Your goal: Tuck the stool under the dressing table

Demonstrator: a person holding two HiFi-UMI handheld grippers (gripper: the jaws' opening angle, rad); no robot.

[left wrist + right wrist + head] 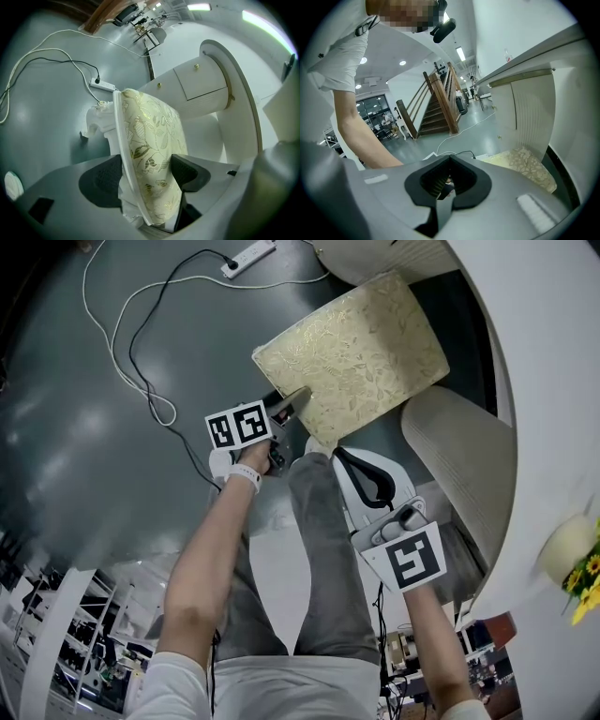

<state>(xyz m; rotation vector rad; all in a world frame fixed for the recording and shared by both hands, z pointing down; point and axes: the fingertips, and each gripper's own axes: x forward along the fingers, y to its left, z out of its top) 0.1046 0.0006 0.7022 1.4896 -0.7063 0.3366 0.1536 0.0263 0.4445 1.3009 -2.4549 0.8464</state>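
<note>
The stool (356,352) has a cream cushion with a gold leaf pattern and stands on the grey floor in front of the white dressing table (525,390). My left gripper (296,401) is shut on the stool's near left edge. In the left gripper view the cushion (150,140) stands on edge between the two dark pads (190,172), with the stool's white frame (101,123) beyond. My right gripper (398,519) hangs apart from the stool, lower right, over the person's shoe. Its jaws (450,180) are shut with nothing in them; the cushion (527,164) shows beyond them.
A white power strip (249,254) with white and black cables (131,352) lies on the floor, far left of the stool. The dressing table's drawer front (206,79) curves behind the stool. The person's legs (319,559) stand just behind the stool.
</note>
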